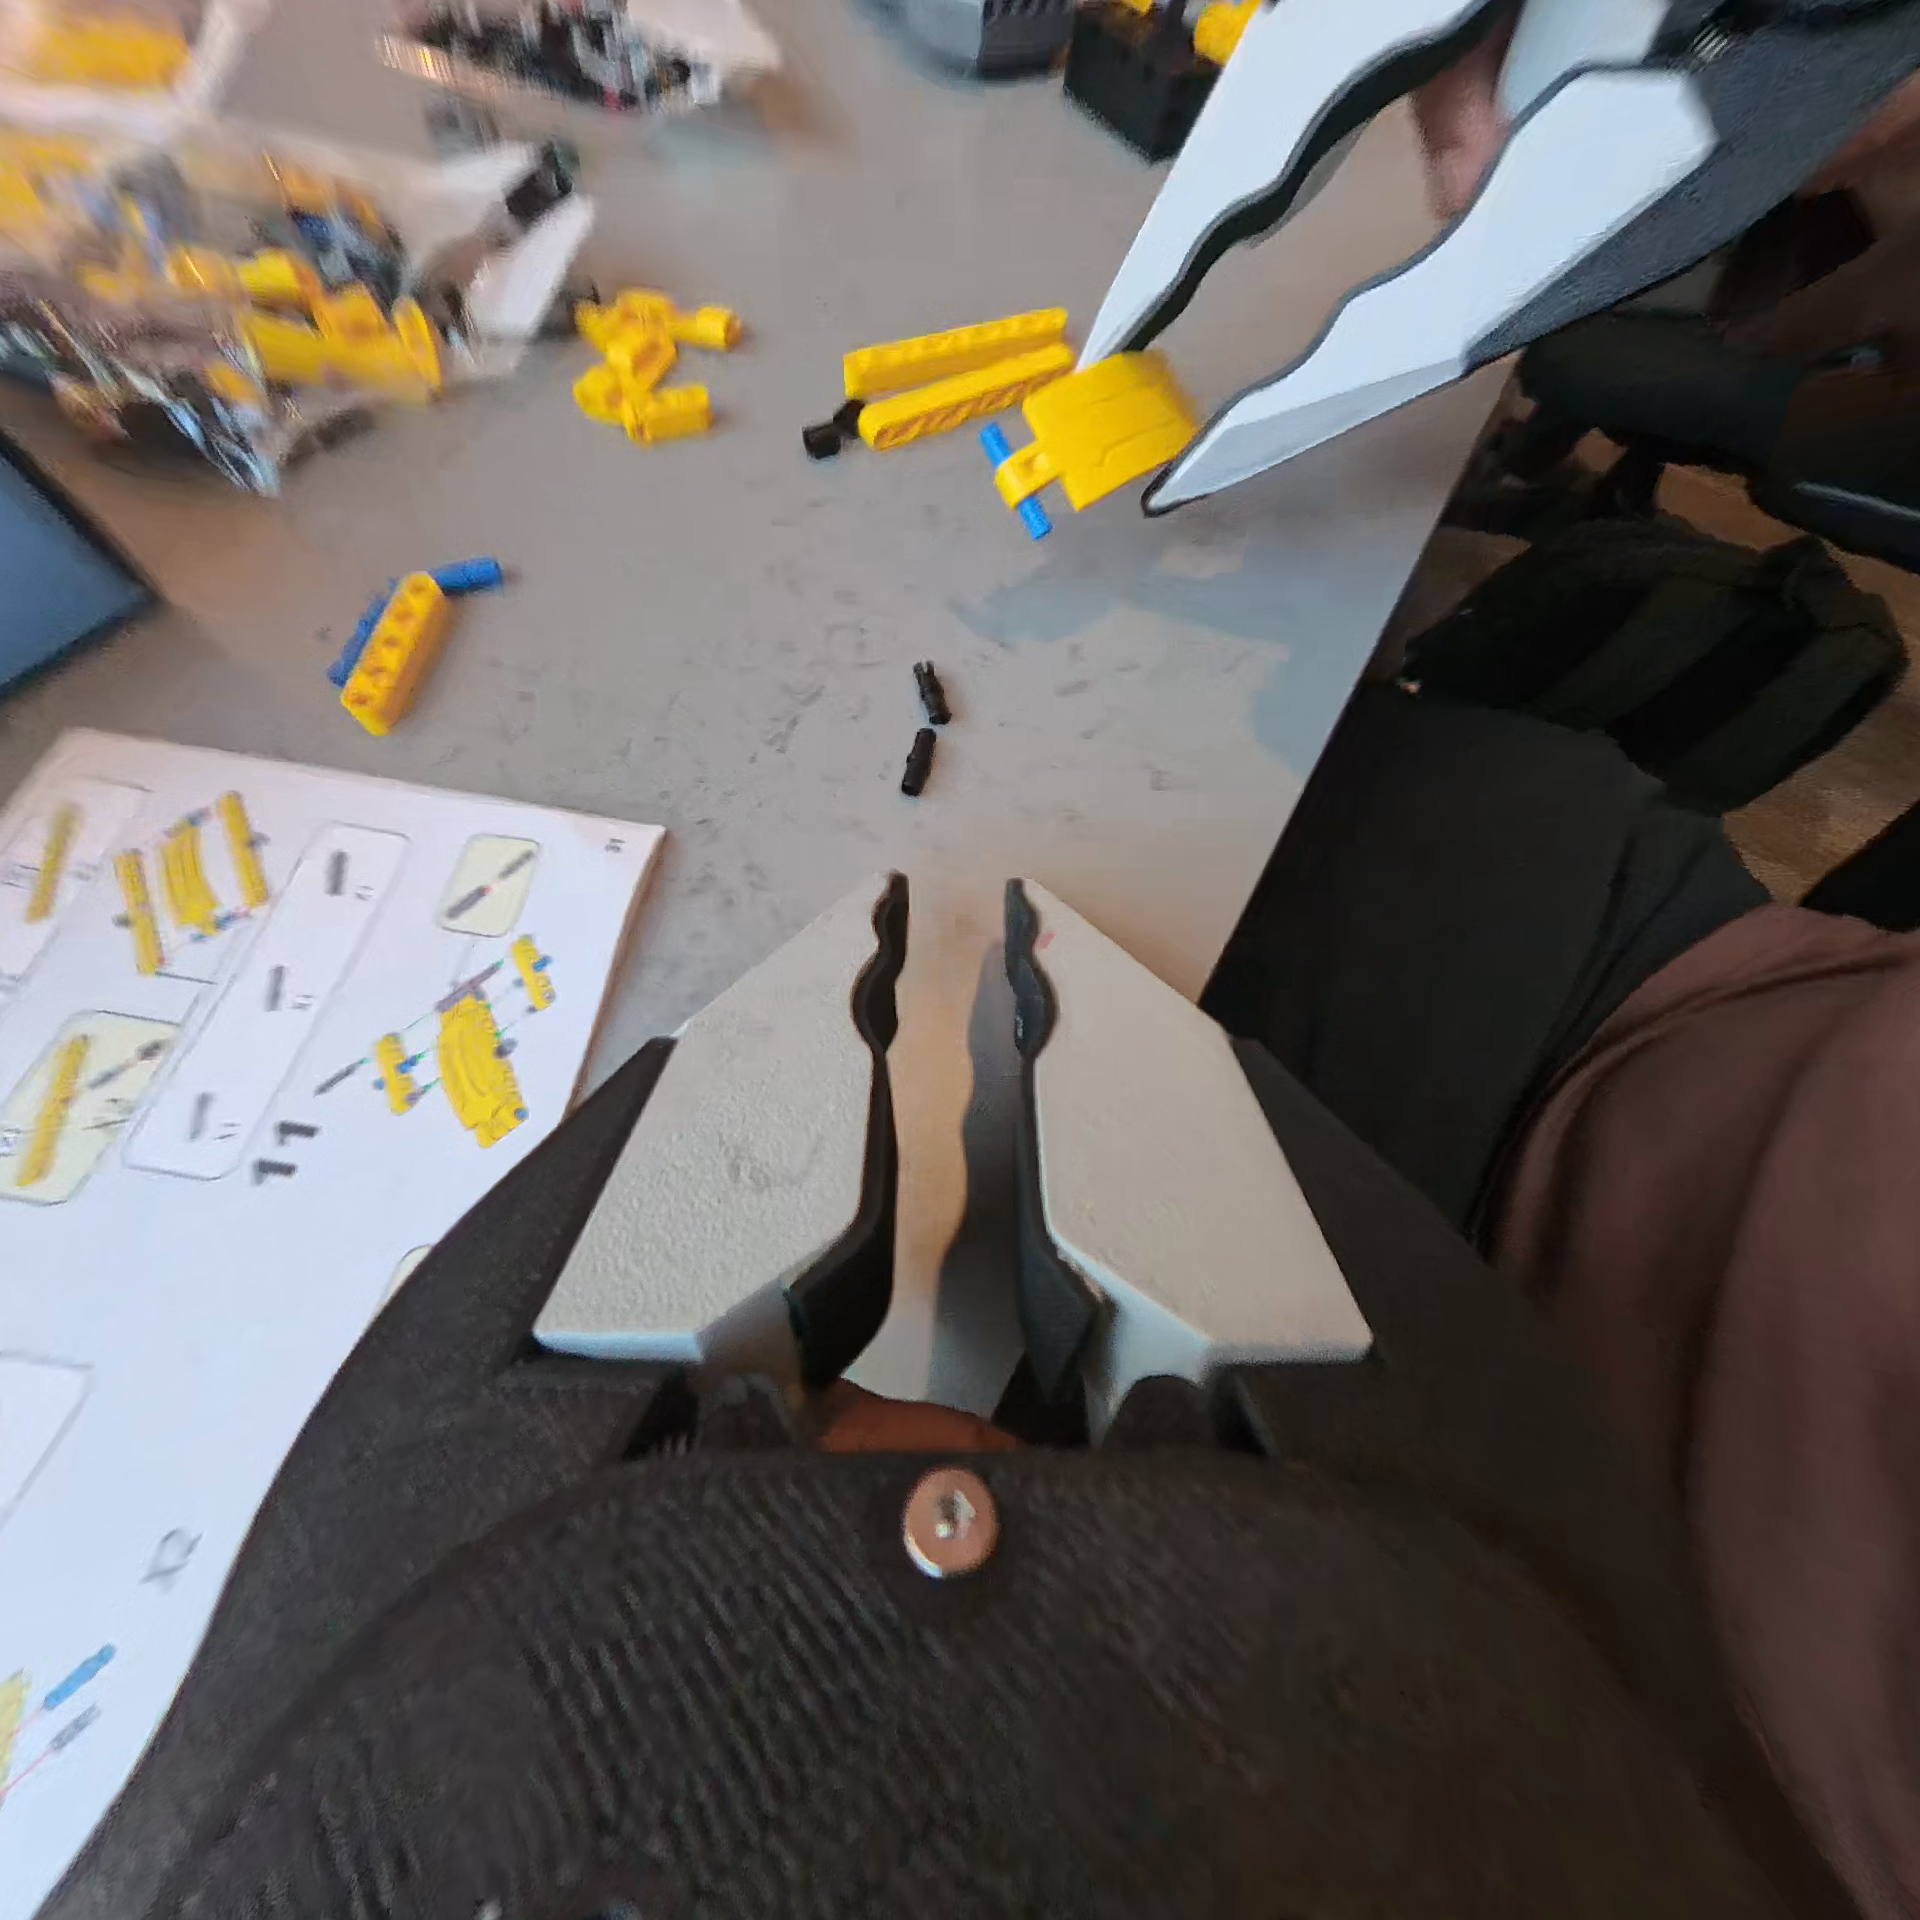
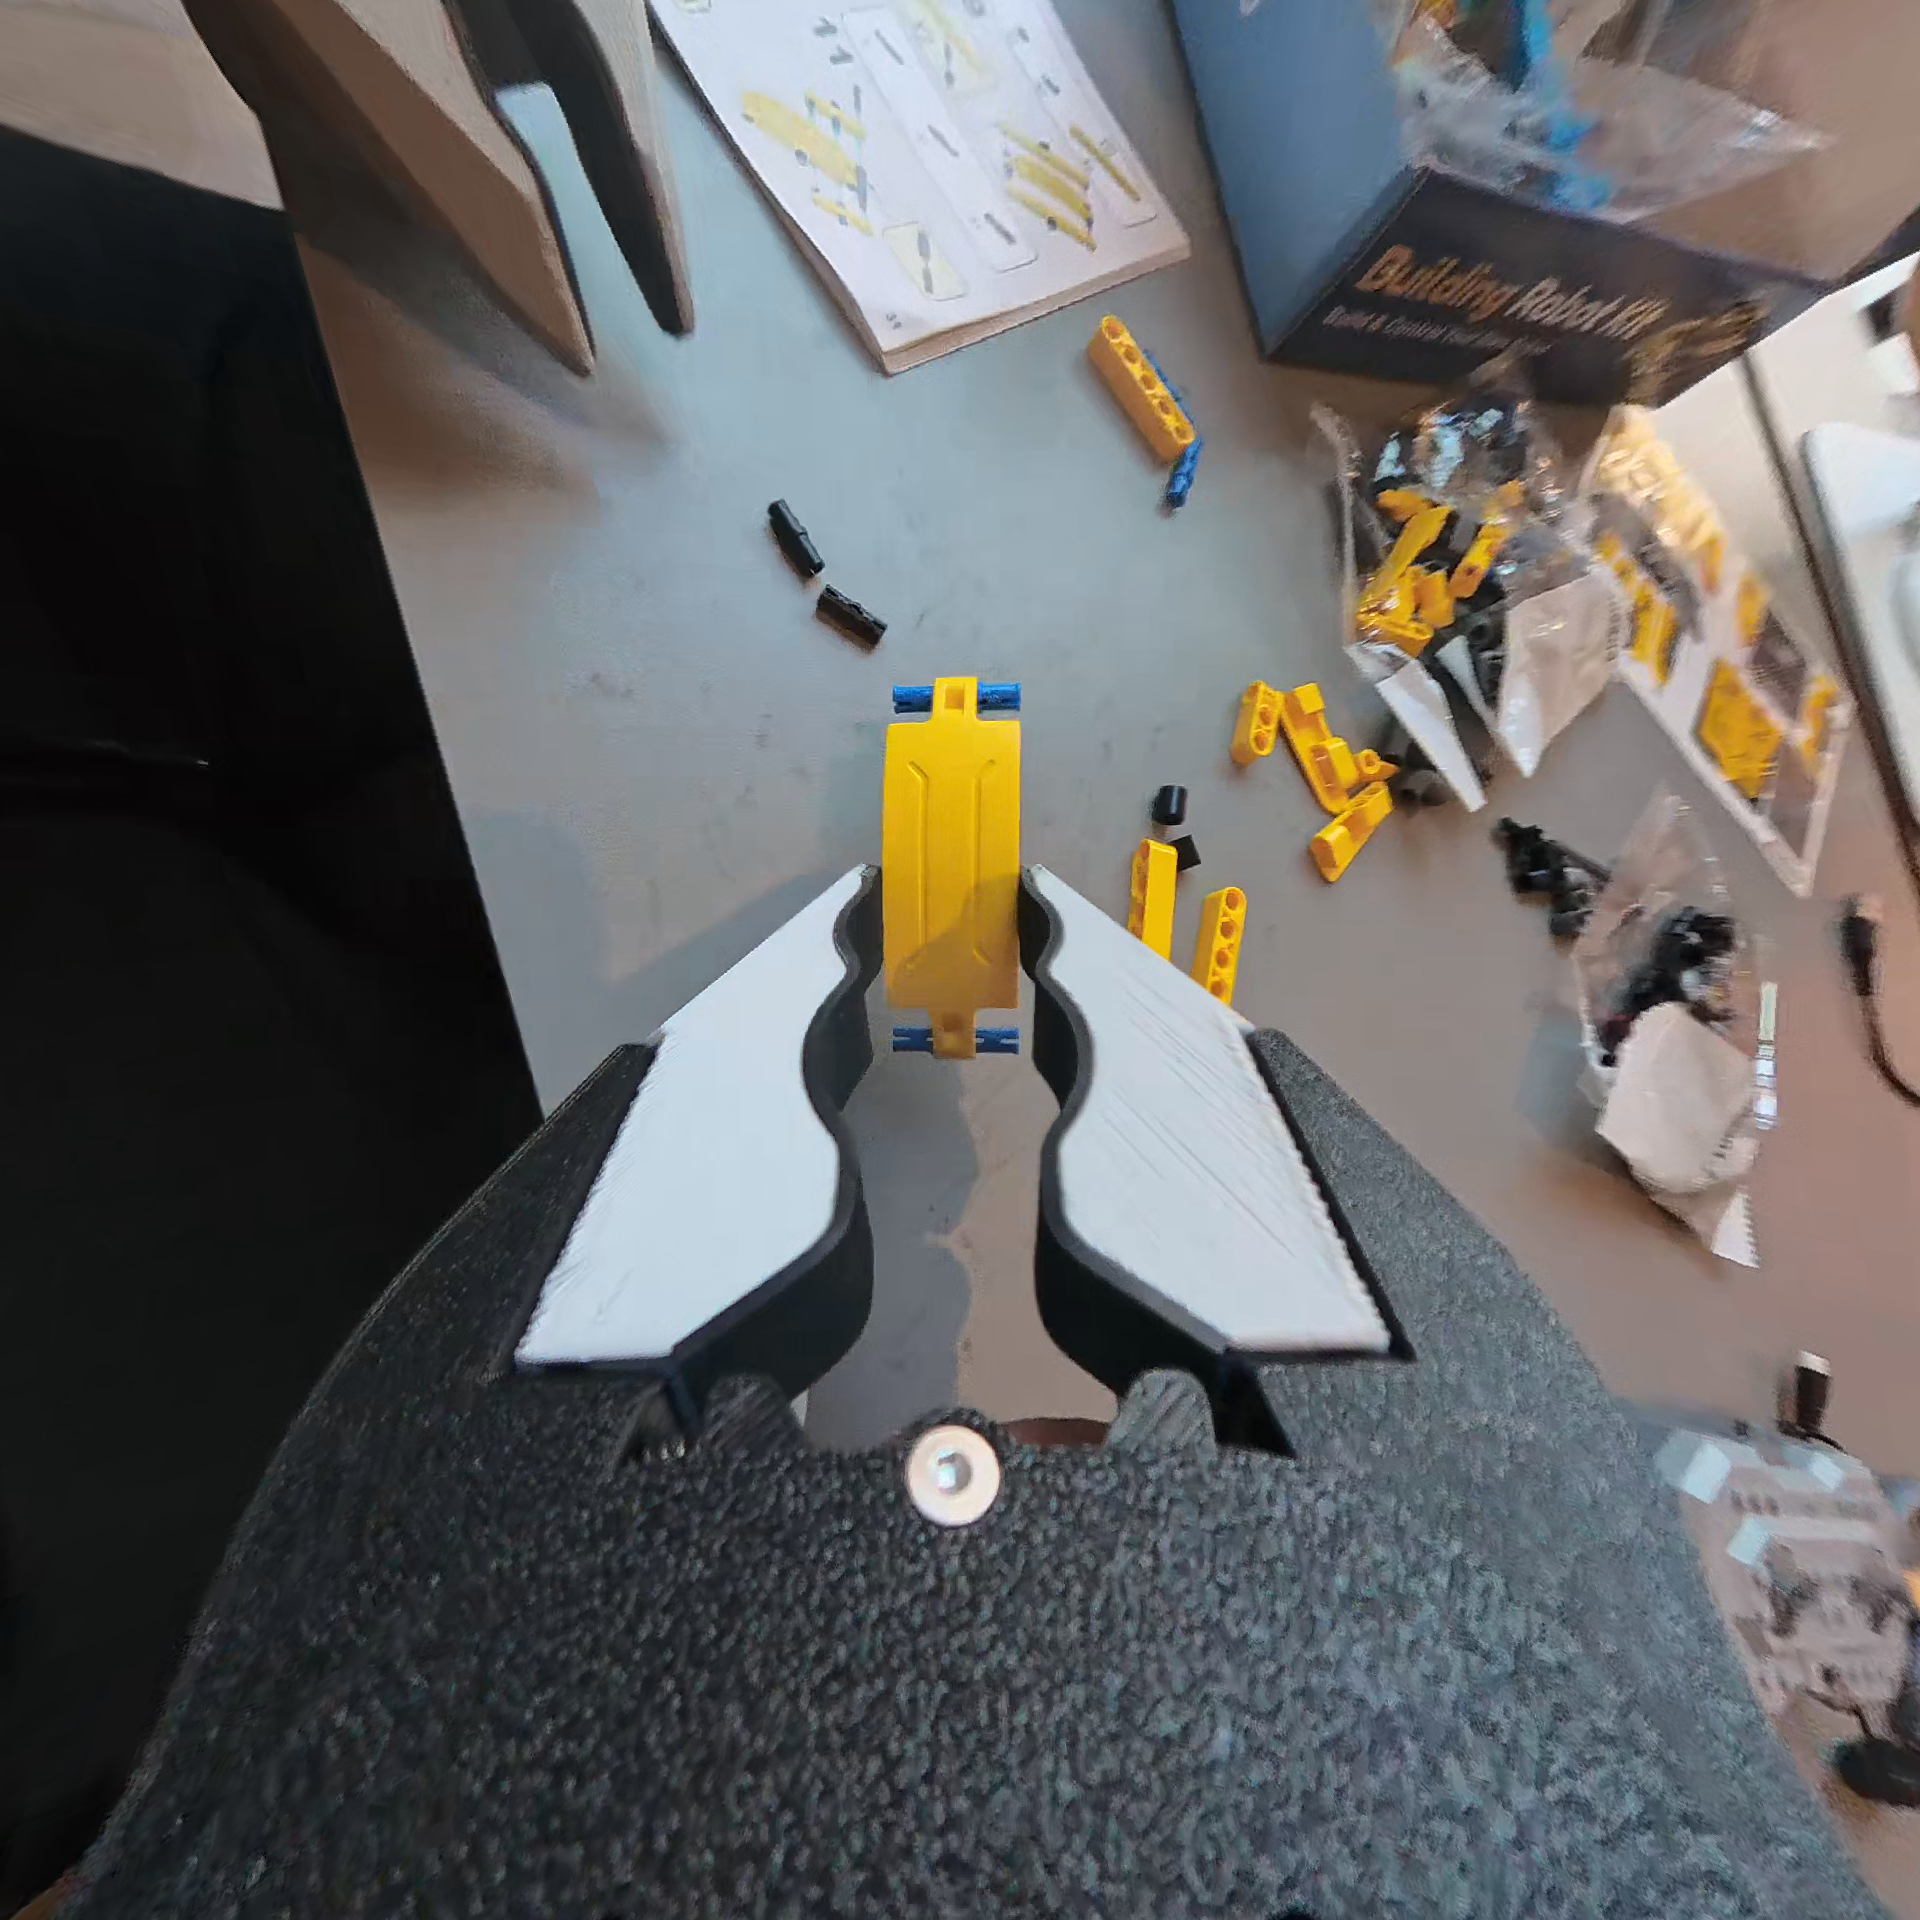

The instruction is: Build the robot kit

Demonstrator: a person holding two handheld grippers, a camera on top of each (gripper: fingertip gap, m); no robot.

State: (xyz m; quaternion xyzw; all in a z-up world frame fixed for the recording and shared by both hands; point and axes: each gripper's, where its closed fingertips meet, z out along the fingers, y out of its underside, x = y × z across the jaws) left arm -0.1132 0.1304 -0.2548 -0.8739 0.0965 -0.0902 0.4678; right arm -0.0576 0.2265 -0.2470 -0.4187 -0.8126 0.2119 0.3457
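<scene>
The right claw point(image 2: 951, 883) grips a yellow curved panel point(image 2: 951, 862) by its side edges, blue pins point(image 2: 956, 696) at both ends, above the grey desk point(image 2: 675, 727). The left claw point(image 1: 954, 891) hovers narrowly parted and empty near the instruction booklet point(image 1: 312, 987); two black pins point(image 1: 925, 727) lie just beyond it. Keep the grip square on the panel so the pins stay exposed.

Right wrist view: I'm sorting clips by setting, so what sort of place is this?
Probably a hobby or office desk used for building a toy kit: a grey table strewn with yellow building pieces, an instruction booklet, and bags of parts.
</scene>
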